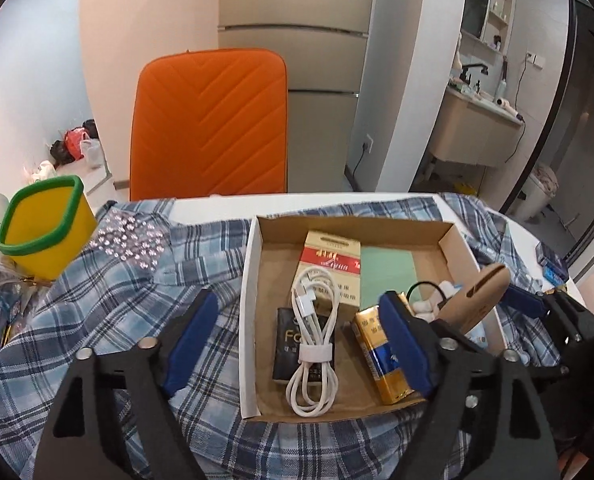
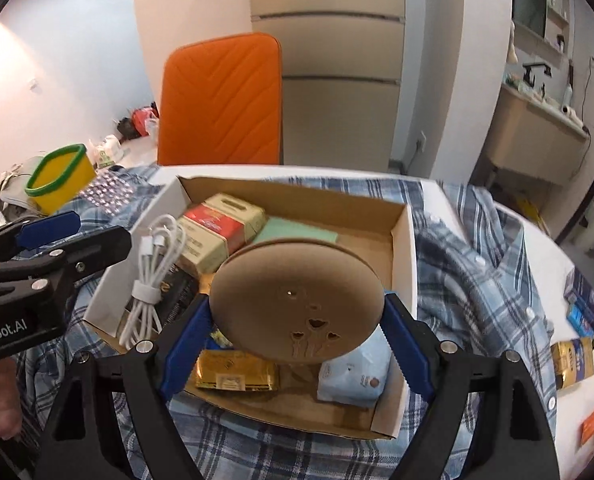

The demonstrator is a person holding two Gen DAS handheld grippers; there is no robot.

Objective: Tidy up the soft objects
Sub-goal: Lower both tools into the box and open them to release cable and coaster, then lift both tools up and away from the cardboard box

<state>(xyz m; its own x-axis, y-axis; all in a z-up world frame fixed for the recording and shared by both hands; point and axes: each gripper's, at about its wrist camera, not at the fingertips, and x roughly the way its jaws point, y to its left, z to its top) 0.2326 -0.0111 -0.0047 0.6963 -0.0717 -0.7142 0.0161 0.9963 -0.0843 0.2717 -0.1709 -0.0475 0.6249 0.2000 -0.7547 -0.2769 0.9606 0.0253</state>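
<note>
Your right tool (image 2: 297, 344) grips a round tan disc with small cut-out hearts (image 2: 297, 300), its blue pads pressed on the disc's left and right edges, holding it above the near part of a shallow open cardboard box (image 2: 403, 256). Your left tool (image 1: 297, 336) is released, its blue pads wide apart with nothing between them; it hovers over the box's near left side. In the box lie a coiled white cable with a white strap (image 1: 311, 344), a black carton (image 1: 283, 344) under it, a beige and red carton (image 1: 331, 268), a green card (image 1: 387, 276), a gold packet (image 2: 237, 376) and a pale blue pouch (image 2: 353, 376). The box sits on a blue and white plaid shirt (image 1: 117, 308) spread across the white tabletop (image 1: 213, 208). A yellow cup with a green rim (image 1: 43, 226) stands far left, and an orange padded chair back (image 1: 211, 120) rises beyond.
</note>
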